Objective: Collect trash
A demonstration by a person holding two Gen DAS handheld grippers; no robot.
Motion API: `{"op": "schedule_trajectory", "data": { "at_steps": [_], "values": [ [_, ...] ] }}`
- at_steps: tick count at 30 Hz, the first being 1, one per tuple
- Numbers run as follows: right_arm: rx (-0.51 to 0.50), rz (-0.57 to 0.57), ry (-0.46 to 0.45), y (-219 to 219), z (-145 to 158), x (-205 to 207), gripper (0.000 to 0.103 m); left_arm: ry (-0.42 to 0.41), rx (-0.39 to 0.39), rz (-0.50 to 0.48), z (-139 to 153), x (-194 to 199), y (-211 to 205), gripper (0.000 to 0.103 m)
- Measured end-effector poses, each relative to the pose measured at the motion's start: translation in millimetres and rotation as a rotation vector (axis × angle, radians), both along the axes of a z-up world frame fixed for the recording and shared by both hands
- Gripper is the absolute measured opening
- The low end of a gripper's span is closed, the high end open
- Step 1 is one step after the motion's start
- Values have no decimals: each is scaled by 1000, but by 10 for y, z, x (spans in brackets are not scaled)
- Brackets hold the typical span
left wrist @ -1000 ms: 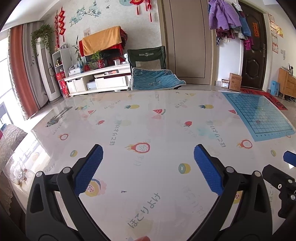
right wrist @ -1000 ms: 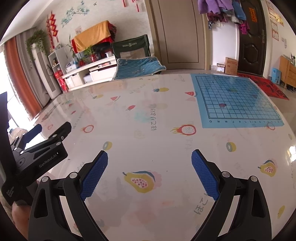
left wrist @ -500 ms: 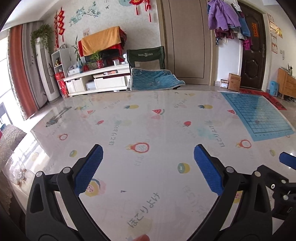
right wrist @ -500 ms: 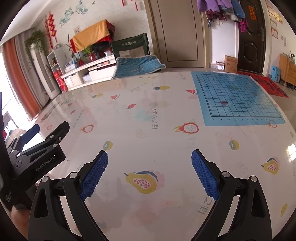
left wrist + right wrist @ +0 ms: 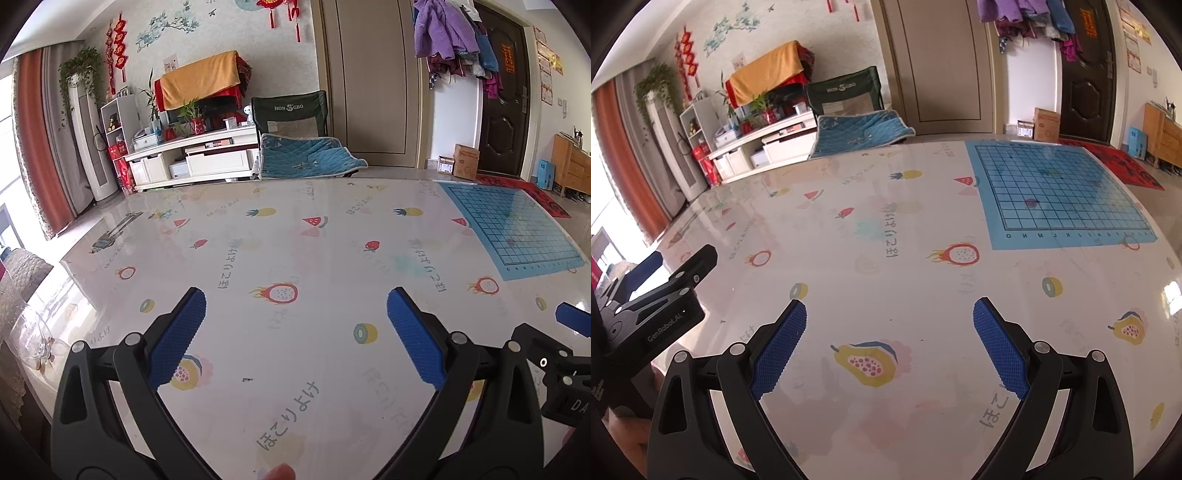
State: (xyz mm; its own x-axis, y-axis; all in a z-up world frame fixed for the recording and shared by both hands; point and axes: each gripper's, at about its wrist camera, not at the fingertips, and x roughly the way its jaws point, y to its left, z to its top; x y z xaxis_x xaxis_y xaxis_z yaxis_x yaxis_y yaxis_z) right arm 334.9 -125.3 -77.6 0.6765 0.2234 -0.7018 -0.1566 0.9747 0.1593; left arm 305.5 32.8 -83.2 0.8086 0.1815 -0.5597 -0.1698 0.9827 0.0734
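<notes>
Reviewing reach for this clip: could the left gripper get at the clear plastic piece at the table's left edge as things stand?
Probably yes. The left gripper is open and empty, and the clear plastic piece lies off its left finger with only bare table between. It would need to swing left.

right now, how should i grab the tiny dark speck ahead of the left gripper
The speck lies flat on the table, too small for a side grip. Probably come straight down with the open left gripper and pinch it whole between the tips.
</notes>
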Motion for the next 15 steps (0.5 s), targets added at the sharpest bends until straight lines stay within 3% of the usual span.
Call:
{"op": "schedule_trajectory", "data": {
  "at_steps": [10,15],
  "values": [
    [10,-21,-1,-50,-15,14,91,8,63,-32,18,-42,-98,96],
    [-26,-12,-8,-12,-31,20,91,7,32,-33,30,-46,-84,96]
  ]
}}
